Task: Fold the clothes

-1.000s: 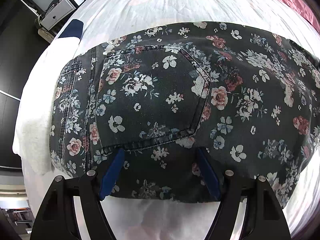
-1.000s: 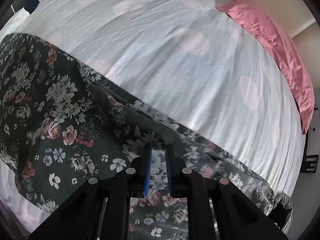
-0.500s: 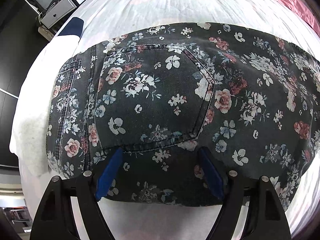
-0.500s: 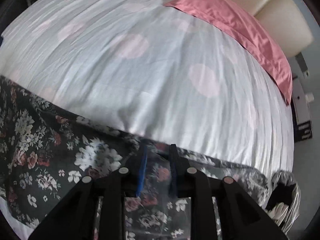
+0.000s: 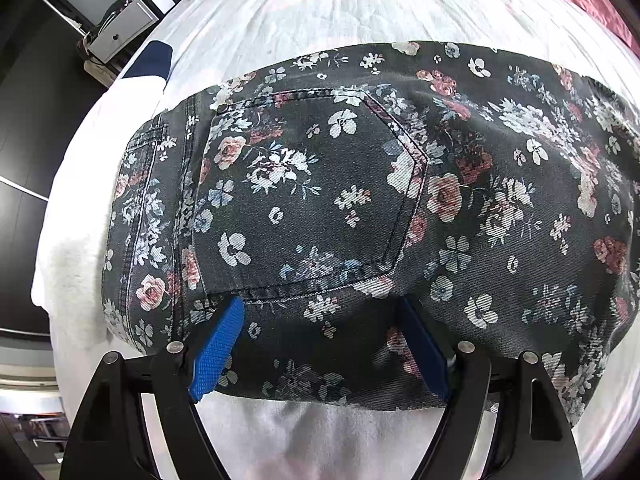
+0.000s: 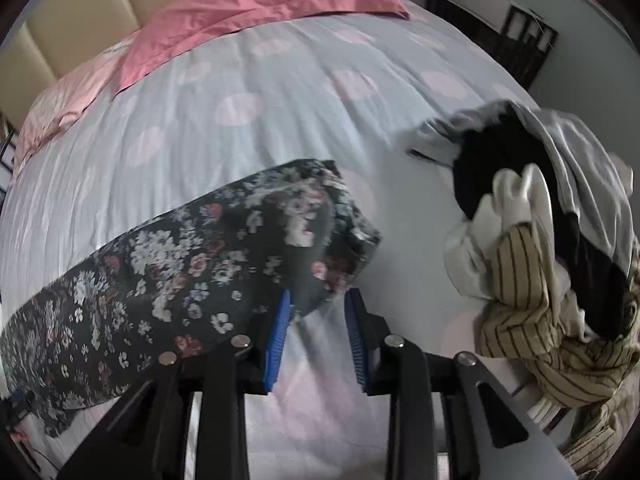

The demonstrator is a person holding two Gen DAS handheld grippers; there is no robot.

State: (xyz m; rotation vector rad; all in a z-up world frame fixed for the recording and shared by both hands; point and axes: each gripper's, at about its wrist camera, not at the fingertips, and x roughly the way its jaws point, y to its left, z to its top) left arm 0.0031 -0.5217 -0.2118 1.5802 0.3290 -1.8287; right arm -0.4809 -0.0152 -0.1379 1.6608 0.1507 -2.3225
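Dark floral-print jeans (image 5: 360,200) lie flat on the bed with a back pocket (image 5: 304,200) facing up. My left gripper (image 5: 320,320) is open, its blue pads (image 5: 218,344) resting over the jeans' near edge. In the right wrist view the leg end of the jeans (image 6: 240,256) lies on the bed. My right gripper (image 6: 318,312) is open, its blue pads (image 6: 280,332) straddling the hem, with the cloth just touching the left pad.
The bed (image 6: 280,92) has a white sheet with pale pink dots and a pink pillow (image 6: 256,8) at the head. A heap of other clothes (image 6: 552,264), striped, black and grey, lies at the right. A white and navy garment (image 5: 132,92) lies left of the jeans.
My right gripper has opened and let go of the jeans' leg, and its view has swung right to show the clothes heap. My left gripper has stayed open over the jeans.
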